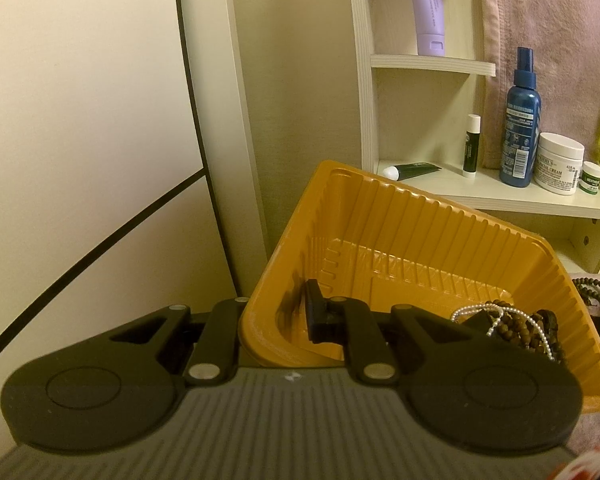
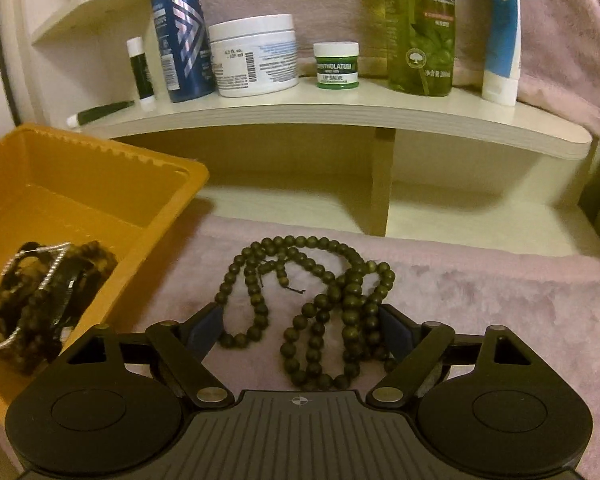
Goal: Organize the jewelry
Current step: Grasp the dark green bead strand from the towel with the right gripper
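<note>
The right tool (image 2: pixel 300 330) stands spread wide, its jaws still opening, around a long string of dark green round wooden beads (image 2: pixel 320 312) heaped on the pink fuzzy cloth (image 2: pixel 500 300); whether the pads touch the beads is hard to tell. To the left, the left tool (image 1: pixel 278 320) pinches the near wall of the orange ribbed plastic tray (image 1: pixel 420 216), which holds a tangle of brown bead and pearl bracelets (image 1: pixel 516 328).

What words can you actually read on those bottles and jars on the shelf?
"OLIVE": green bottle
"MENTHOLATUM", "LIP SALVE": small green jar
"FACIAL CREAM": white jar
Fine print and barcodes on the blue spray bottle, lavender tube and lip balm stick: too small or blurred.
</note>
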